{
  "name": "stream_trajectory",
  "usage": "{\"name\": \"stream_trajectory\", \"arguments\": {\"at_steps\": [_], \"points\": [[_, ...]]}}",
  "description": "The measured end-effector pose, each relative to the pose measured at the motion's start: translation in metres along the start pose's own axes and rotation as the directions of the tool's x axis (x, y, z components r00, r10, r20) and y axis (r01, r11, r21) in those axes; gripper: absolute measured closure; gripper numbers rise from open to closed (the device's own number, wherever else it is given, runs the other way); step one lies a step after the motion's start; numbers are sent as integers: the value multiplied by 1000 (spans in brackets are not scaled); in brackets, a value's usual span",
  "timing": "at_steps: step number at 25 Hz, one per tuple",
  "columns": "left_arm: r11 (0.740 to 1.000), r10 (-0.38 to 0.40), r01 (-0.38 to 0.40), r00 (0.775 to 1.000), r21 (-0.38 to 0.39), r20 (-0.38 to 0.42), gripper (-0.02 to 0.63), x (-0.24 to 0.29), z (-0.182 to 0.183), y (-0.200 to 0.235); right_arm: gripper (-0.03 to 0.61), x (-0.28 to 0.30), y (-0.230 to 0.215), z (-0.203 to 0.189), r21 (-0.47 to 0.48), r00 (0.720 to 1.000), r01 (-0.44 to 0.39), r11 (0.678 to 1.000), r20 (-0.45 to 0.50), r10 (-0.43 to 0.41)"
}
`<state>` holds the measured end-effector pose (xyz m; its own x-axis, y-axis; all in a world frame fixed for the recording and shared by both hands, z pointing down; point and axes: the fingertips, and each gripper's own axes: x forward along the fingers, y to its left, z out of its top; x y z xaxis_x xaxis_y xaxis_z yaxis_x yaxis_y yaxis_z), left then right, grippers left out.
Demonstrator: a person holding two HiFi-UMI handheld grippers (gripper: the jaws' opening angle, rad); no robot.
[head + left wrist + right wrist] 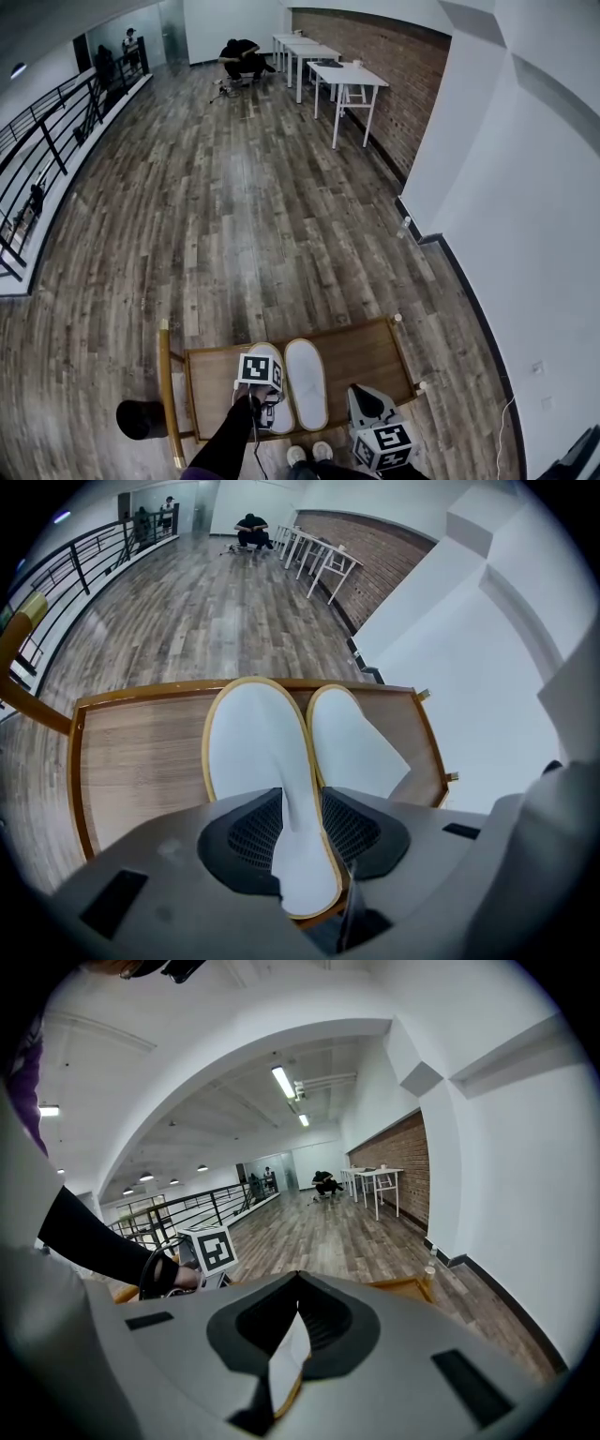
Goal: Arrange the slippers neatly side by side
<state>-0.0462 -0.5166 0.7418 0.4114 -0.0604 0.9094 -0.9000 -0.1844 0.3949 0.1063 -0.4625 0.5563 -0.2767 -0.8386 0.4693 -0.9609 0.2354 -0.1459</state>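
Note:
Two white slippers with tan rims lie side by side, toes pointing away, on a low wooden table [361, 352] [141, 752]. My left gripper [265, 398] [302, 803] points steeply down over the heel end of the left slipper [265, 348] [253, 742]. Its jaws stand apart on either side of the heel, which lies flat. My right gripper [361, 394] [297, 1288] sits at the heel side of the right slipper [306, 382] [352, 742]. Its jaws are closed, with a white, tan-edged strip of that slipper [286, 1363] pinched between them.
A curved wooden rail [165, 394] borders the table's left side, with a black round object [141, 419] beside it. The person's shoes [309, 453] stand at the near edge. A white wall [525, 234] rises on the right. White tables [347, 80], a crouching person [242, 58] and a railing [37, 150] are far off.

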Motion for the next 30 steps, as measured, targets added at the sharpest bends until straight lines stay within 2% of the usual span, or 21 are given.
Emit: {"name": "stream_trajectory", "arguments": {"at_steps": [4,7,9,11,14,16,18,20,23,25,28,29,30], "points": [[1000,-22,22,999,8,35,508,-15,-6,-3,580,1,6,6,-5,1000,-9,1000,9,9],[996,-89,91,991,-17,98,508,-34,-10,-15,580,1,8,8,-9,1000,-18,1000,15,18],[986,-150,160,975,-47,164,508,-50,-9,-25,580,3,10,9,-10,999,-26,1000,21,26],[969,-213,236,944,-66,250,508,-70,-8,-37,580,4,14,12,-13,999,-35,999,28,35],[947,-260,313,875,-67,408,508,-106,-6,-50,580,6,20,17,-20,998,-52,998,42,53],[942,-238,325,817,-79,525,508,-129,-7,-51,580,7,25,19,-25,997,-65,998,51,66],[949,-188,304,753,-81,630,508,-151,-11,-48,580,9,30,19,-27,996,-75,997,55,77],[971,-107,229,687,-75,719,508,-168,-19,-44,580,11,33,15,-20,995,-81,996,51,82],[996,8,67,586,-58,810,509,-185,-35,-43,580,12,31,7,2,996,-80,997,37,80],[999,46,-5,532,-51,846,509,-192,-43,-47,580,11,34,5,15,996,-84,996,37,83],[995,96,-62,455,-76,885,515,-204,-50,-51,580,9,46,9,3,993,-105,994,46,105],[992,117,-88,432,-87,894,539,-209,-51,-51,580,8,51,11,-4,992,-114,994,50,114],[989,134,-115,411,-95,902,599,-212,-51,-52,580,6,55,12,-11,991,-121,993,55,122]]}}
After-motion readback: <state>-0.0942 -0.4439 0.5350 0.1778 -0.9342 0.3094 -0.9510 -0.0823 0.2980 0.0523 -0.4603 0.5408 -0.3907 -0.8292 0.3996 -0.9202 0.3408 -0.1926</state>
